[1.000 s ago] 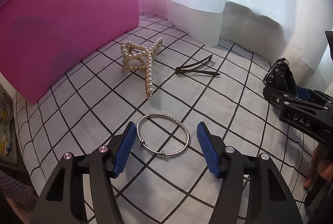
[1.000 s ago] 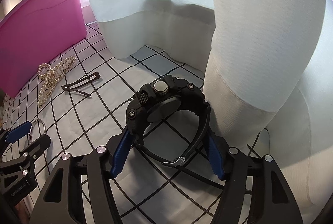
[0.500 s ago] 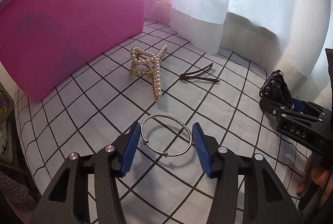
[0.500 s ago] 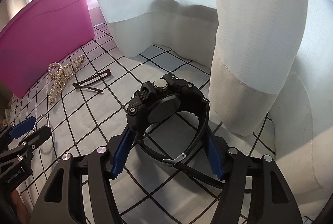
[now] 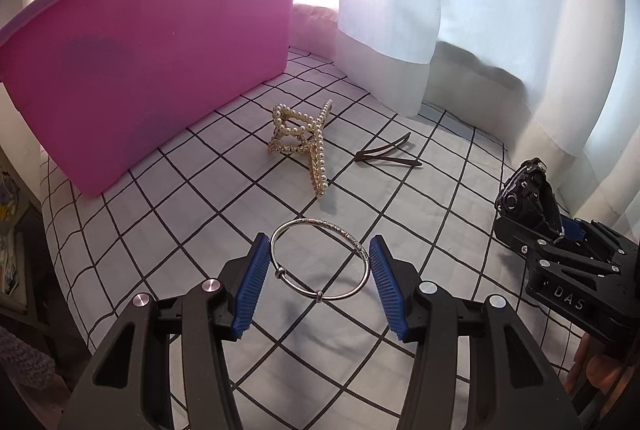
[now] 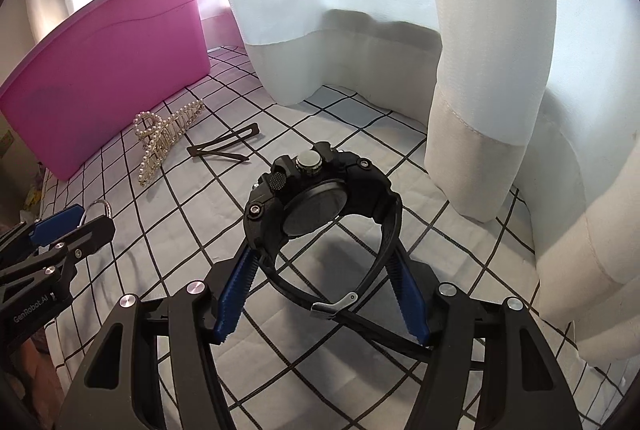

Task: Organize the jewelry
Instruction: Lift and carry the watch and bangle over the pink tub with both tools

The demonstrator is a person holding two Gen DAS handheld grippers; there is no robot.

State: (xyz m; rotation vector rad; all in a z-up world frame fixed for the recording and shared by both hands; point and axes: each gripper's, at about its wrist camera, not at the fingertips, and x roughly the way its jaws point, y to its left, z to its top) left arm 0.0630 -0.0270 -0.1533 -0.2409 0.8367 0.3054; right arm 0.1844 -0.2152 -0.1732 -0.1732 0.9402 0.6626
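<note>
My left gripper (image 5: 318, 286) is shut on a silver bangle (image 5: 319, 258) and holds it above the checked cloth; its shadow lies on the cloth below. My right gripper (image 6: 322, 292) is shut on the strap of a black watch (image 6: 320, 194), also lifted off the cloth. A pearl hair claw (image 5: 304, 140) and a dark hair clip (image 5: 386, 156) lie on the cloth ahead. A pink bin (image 5: 152, 66) stands at the back left. The right gripper with the watch shows at the right of the left wrist view (image 5: 560, 242).
White curtains (image 6: 400, 10) hang along the back and right, their hems resting on the checked cloth (image 5: 200, 214). The cloth's edge drops off at the left, past the bin. The left gripper shows at the left of the right wrist view (image 6: 60, 226).
My left gripper closed on the bangle and raised it off the cloth. My right gripper lifted the watch slightly. Both views have drawn back from the bin and curtain.
</note>
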